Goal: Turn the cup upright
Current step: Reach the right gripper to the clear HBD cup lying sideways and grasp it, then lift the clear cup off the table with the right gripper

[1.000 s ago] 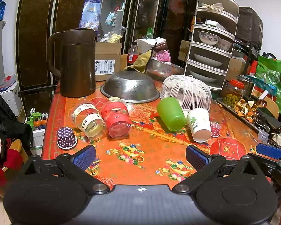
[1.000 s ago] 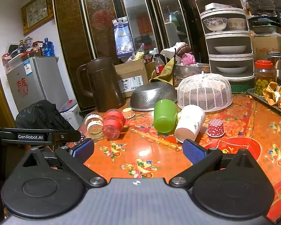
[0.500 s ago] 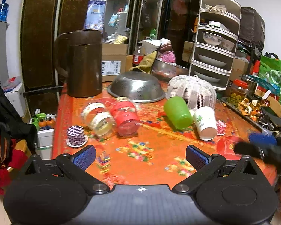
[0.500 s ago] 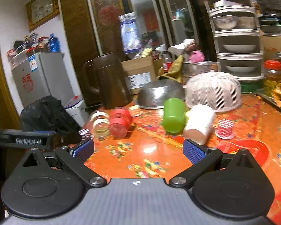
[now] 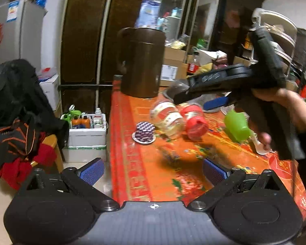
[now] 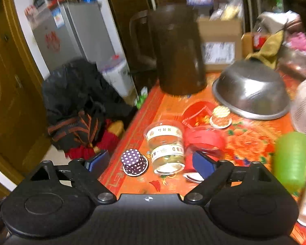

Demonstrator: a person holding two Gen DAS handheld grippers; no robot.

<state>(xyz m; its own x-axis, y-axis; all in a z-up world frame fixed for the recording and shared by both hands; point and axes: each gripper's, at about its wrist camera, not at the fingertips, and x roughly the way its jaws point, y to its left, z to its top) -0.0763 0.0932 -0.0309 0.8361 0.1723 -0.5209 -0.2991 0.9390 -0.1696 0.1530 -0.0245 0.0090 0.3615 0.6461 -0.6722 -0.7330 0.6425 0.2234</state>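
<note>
Right tongs [image 6: 150, 162] wide, holding nothing, low over tabletop [image 6: 255, 140]. Clear cup [image 6: 166, 148] lies on its side just ahead, frame centre, long axis pointing toward cam. Left tongs [image 5: 153, 171] also wide, empty, farther off; right hand nearer.

Both wrist views face the table [image 5: 144, 175] closely.

Cluttered home: fridge [image 6: 71, 32], laden dining table [image 5: 173, 163].
</note>
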